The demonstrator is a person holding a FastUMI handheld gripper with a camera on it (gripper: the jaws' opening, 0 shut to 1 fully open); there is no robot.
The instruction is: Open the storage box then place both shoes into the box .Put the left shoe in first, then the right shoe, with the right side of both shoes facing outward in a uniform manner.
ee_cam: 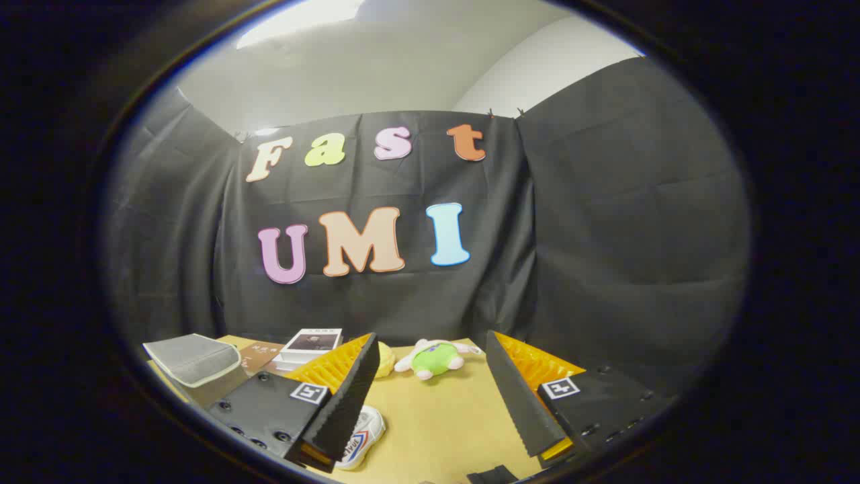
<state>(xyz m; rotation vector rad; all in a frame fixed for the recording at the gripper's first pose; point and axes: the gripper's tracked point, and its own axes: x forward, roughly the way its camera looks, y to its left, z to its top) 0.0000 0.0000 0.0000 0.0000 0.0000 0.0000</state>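
My gripper point(430, 396) is open, its fingers spread wide above a tan table point(450, 417), with nothing between them. A white shoe point(363, 433) with red and blue stripes lies on the table low beside the left finger point(346, 403), partly hidden behind it. A grey fabric storage box point(195, 359) with a pale rim sits off to the left of the fingers. Whether the box's lid is open cannot be told.
A green and white plush toy point(435, 357) lies on the table beyond the fingers, next to a yellow soft thing point(384, 358) half hidden by the left finger. A stack of books point(309, 344) and a brown booklet point(261, 355) rest at the back left.
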